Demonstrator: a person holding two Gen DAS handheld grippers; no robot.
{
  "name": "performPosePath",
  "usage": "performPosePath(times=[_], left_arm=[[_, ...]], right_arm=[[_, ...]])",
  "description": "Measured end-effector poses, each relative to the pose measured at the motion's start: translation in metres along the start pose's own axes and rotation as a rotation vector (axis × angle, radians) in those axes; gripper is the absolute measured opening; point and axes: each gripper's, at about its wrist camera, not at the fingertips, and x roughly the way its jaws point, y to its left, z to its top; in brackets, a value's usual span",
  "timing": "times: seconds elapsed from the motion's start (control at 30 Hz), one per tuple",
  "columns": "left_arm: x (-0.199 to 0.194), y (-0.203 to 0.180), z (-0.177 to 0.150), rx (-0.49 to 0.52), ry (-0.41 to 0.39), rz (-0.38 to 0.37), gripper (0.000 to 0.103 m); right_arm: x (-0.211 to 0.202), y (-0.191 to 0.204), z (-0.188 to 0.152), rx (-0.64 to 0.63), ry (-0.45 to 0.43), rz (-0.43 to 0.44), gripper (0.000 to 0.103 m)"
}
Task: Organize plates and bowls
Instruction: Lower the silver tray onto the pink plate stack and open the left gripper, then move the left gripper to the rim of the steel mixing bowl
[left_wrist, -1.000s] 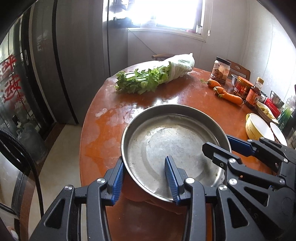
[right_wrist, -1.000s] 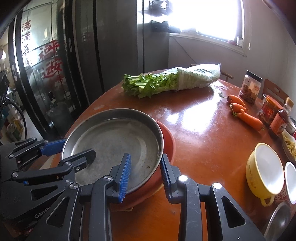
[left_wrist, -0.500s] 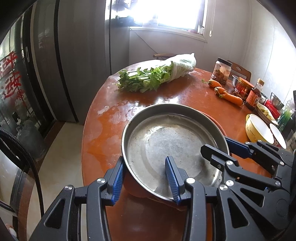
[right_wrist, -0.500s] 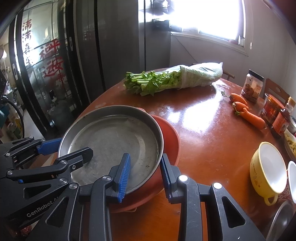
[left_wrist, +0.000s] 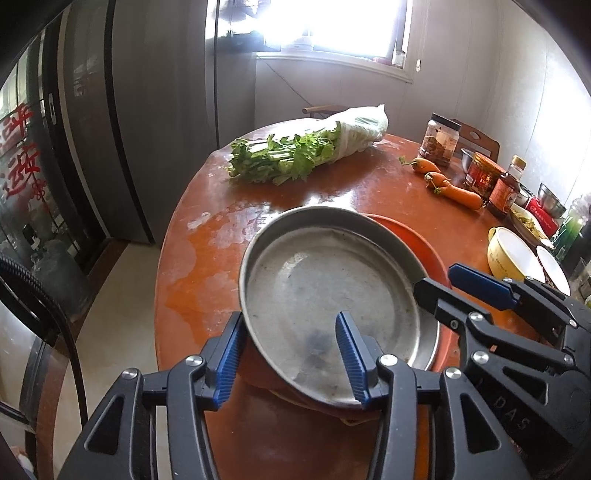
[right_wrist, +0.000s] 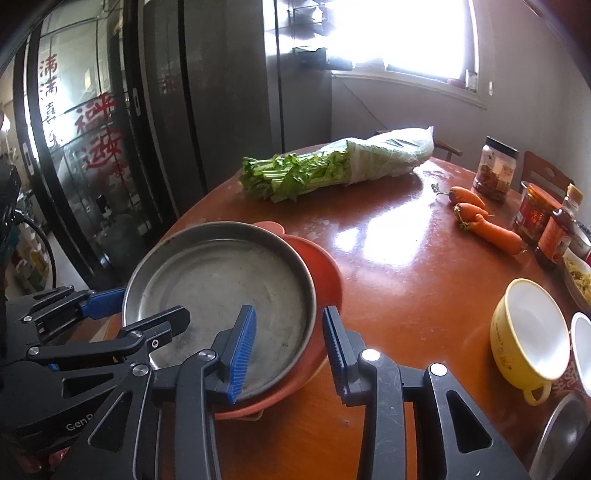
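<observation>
A: Where's the steel plate?
B: Tilted on orange plate, near table edge.
A: Jaws?
B: Left gripper & right gripper both wide, straddling the rim, not clamped.

On my feed I see a round reddish-brown table with a bundle of leafy greens, its stalk end wrapped in a pale bag, lying near the far edge. To its right I make out three carrots lying close together. Behind them stand a dark-lidded glass jar, a red-labelled jar and a brown sauce bottle. Dark glass doors with red characters fill the left side.
</observation>
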Motion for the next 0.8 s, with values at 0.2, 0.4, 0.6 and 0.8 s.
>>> performPosePath(times=[0.2,0.4,0.6,0.8], left_arm=[[0.000,0.001,0.000,-0.009,-0.003,0.004,0.052],[-0.003,0.002,0.002,-0.012,-0.023,0.008,0.062],[-0.013,0.006,0.003,-0.022,-0.053,0.010,0.067],[-0.023,0.006,0.005,-0.027,-0.077,0.029,0.073]], right_arm=[[-0.007,-0.014,-0.004,0.045,-0.007,-0.009,0.043],[-0.015,-0.020,-0.005,0.074,-0.017,-0.010,0.051],[-0.021,-0.019,-0.007,0.083,-0.026,-0.003,0.058],[-0.031,-0.021,-0.007,0.082,-0.033,-0.006,0.064]])
